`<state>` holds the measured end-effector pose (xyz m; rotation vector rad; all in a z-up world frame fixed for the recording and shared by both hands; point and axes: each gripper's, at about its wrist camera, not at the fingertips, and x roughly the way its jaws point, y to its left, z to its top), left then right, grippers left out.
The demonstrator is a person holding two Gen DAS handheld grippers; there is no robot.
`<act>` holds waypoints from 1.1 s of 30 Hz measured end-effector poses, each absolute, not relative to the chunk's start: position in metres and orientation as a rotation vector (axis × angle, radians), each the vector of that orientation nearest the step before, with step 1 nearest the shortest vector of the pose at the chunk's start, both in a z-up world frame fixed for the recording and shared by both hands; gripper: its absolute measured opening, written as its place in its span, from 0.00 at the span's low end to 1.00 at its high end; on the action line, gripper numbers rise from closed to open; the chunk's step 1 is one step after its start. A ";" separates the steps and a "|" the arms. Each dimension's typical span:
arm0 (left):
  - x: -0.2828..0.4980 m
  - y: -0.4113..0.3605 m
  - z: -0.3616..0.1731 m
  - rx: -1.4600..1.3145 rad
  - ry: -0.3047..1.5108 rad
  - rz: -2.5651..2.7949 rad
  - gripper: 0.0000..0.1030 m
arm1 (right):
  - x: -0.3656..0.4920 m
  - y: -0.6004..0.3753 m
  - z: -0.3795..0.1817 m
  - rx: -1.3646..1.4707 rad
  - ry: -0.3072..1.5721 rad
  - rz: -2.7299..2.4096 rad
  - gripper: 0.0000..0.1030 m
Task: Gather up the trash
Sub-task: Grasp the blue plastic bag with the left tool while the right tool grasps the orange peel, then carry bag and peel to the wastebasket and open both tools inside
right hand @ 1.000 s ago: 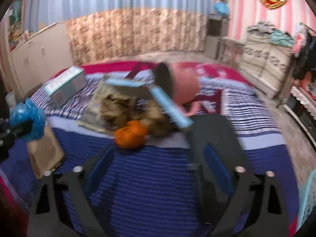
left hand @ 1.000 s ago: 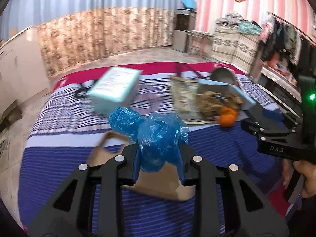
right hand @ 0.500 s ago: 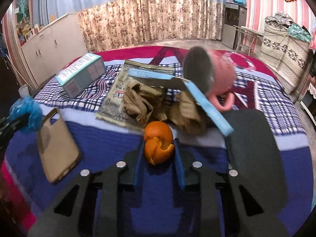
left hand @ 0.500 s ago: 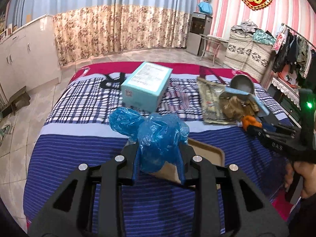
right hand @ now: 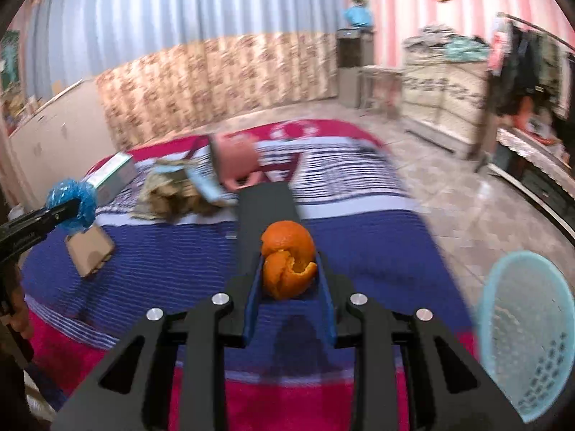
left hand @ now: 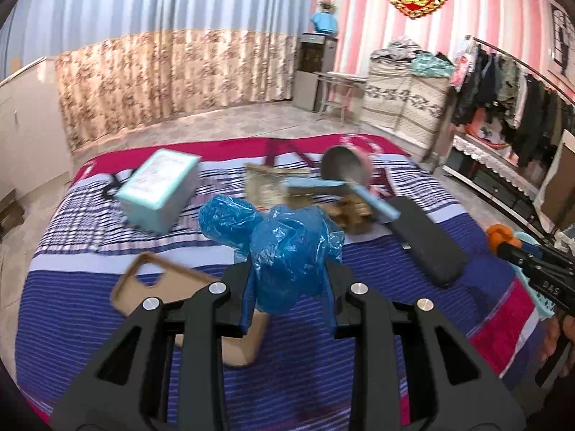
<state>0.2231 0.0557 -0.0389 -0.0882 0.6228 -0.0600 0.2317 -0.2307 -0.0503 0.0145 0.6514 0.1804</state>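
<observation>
My left gripper [left hand: 289, 269] is shut on a crumpled blue plastic bag [left hand: 284, 248] and holds it above the striped bedspread [left hand: 107, 287]; the bag also shows in the right wrist view [right hand: 73, 203]. My right gripper [right hand: 289, 273] is shut on an orange peel [right hand: 287, 258] and holds it lifted above the bed's near right part. The peel also shows at the right edge of the left wrist view [left hand: 501, 235]. A light blue mesh trash basket [right hand: 528, 341] stands on the floor to the right of the bed.
On the bed lie a tan phone case [left hand: 158, 283], a teal box [left hand: 158, 190], crumpled brown paper on a newspaper [left hand: 355, 215], a tipped pink cup [right hand: 235, 160], a light blue flat strip [left hand: 373, 204] and a black flat case [left hand: 426, 240]. A clothes rack [left hand: 521, 107] stands at the right.
My right gripper closed on the orange peel, lifted it off the bed and swung right toward the basket. My left gripper keeps holding the blue bag and has turned slightly.
</observation>
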 end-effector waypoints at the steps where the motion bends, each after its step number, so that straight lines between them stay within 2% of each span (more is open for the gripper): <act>1: 0.224 0.047 -0.038 -0.080 0.619 -0.071 0.27 | 0.225 -0.247 -0.048 0.021 0.639 0.157 0.28; 17: 0.239 -0.108 -0.015 0.013 0.542 -0.259 0.28 | 0.177 -0.423 -0.034 0.140 0.525 -0.178 0.28; 33: 0.245 -0.248 -0.034 0.115 0.581 -0.465 0.28 | 0.163 -0.502 -0.052 0.209 0.523 -0.332 0.28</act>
